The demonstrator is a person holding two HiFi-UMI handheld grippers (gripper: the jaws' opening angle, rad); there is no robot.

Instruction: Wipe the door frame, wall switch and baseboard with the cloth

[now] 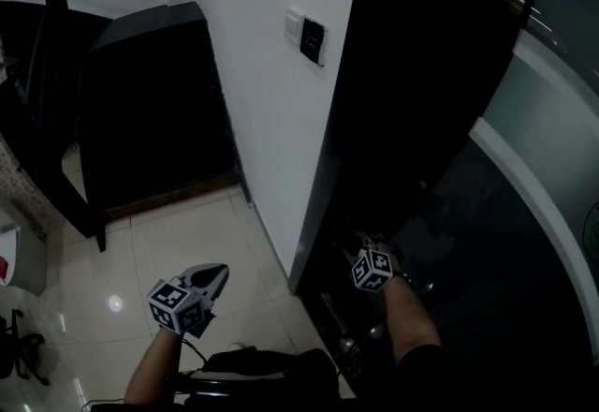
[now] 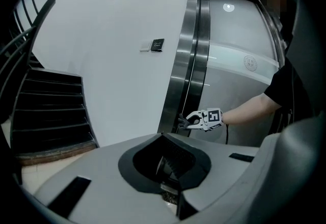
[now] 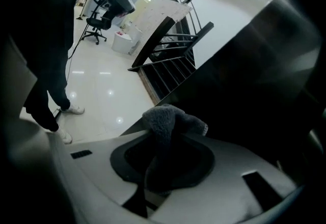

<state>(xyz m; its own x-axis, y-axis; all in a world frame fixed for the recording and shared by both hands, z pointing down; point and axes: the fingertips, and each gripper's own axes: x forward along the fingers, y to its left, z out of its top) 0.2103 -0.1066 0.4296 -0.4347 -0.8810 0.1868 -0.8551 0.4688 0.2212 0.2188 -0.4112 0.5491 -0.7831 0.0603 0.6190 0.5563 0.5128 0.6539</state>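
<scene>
A: What is the right gripper (image 3: 169,125) doing?

B: Its jaws are clamping a grey fleecy cloth (image 3: 170,116). The cloth is bulging out past the tips and also trailing back down between them.

A: And where is that cloth sitting?

B: In the left gripper view it is lying against the low part of the dark metal door frame (image 2: 179,73), apparently touching it. In the head view the right gripper is working at about 5 o'clock, deep in the shadow beside the frame.

A: And the left gripper (image 1: 215,274)?

B: Its jaws are resting together with nothing between them. It is hovering over the pale floor tiles (image 1: 178,228) at 7 o'clock in the head view, well apart from the frame.

A: What is showing further out?

B: The wall switch (image 1: 313,41) is sitting on the white wall (image 1: 267,110) at 12 o'clock, with a white plate (image 1: 294,23) just beside it at its 10 o'clock. A dark staircase (image 2: 51,111) is rising at 9 o'clock in the left gripper view
</scene>
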